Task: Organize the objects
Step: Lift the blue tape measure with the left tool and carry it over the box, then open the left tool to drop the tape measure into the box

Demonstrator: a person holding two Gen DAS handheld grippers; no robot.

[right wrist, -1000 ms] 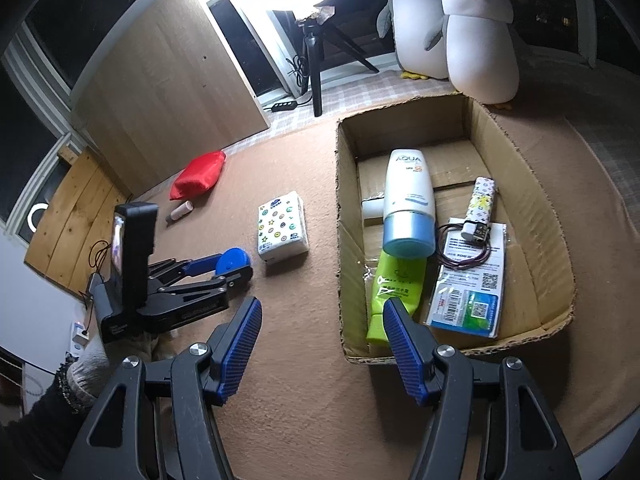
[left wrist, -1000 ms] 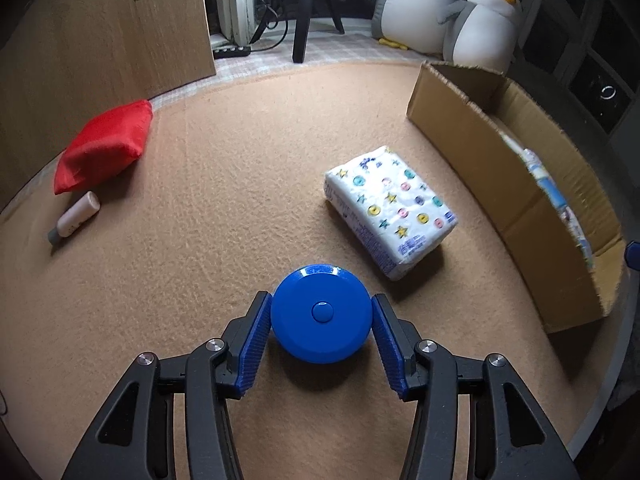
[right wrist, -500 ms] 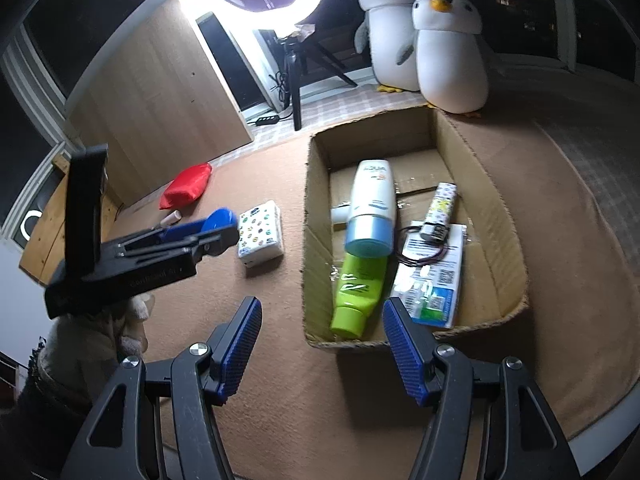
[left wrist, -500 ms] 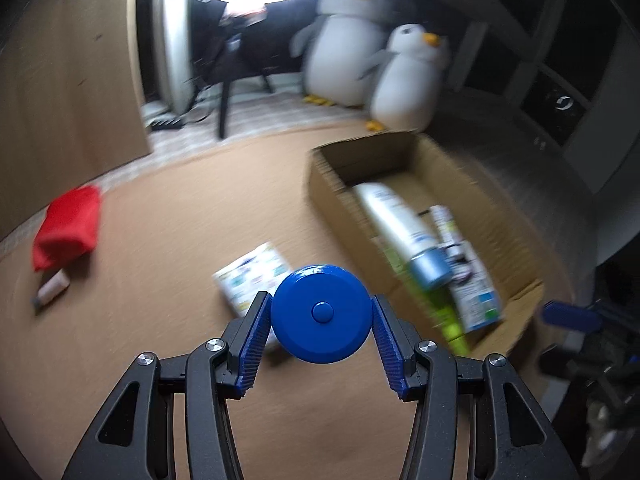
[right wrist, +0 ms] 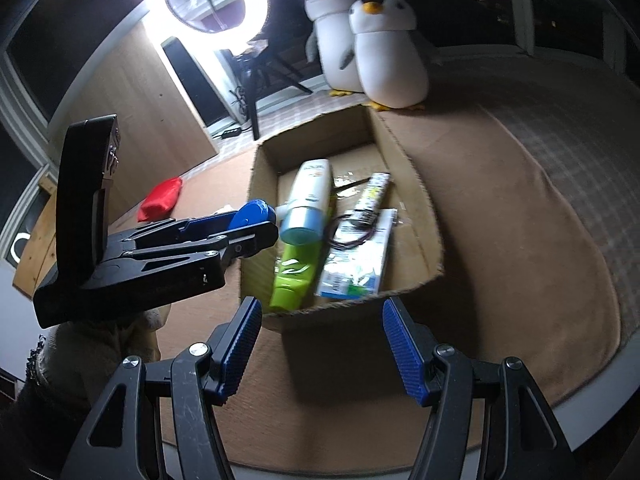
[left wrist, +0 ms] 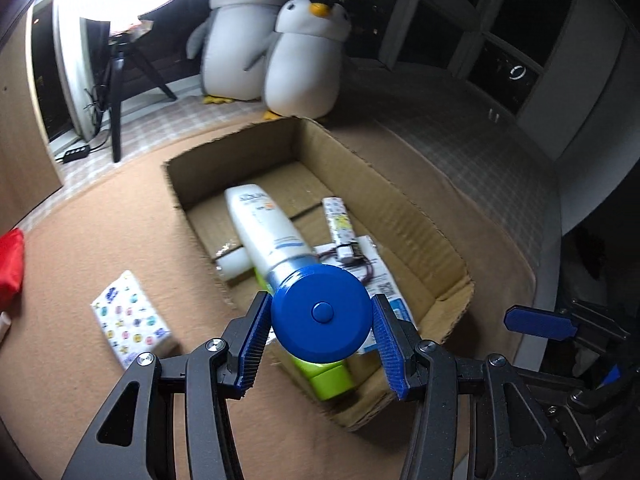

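Observation:
My left gripper (left wrist: 320, 340) is shut on a round blue disc with a centre button (left wrist: 322, 312), held in the air over the near-left corner of the open cardboard box (left wrist: 424, 216). In the right wrist view the same disc (right wrist: 250, 214) shows side-on in the left gripper (right wrist: 256, 226) at the box's (right wrist: 424, 204) left wall. Inside the box lie a white tube with a blue cap (left wrist: 264, 224), a green tube (right wrist: 292, 276), a small patterned stick (left wrist: 340, 220) and a printed packet (right wrist: 356, 256). My right gripper (right wrist: 322, 350) hangs open and empty in front of the box.
A patterned tissue pack (left wrist: 130, 320) lies on the brown blanket left of the box, a red pouch (right wrist: 162, 198) farther left. Two plush penguins (left wrist: 280, 52) sit behind the box. A ring light (right wrist: 206, 0) on a tripod stands at the back left.
My left gripper lifted the blue disc off the blanket and carried it right, from beside the tissue pack to over the box. The right gripper drifted closer to the box's front.

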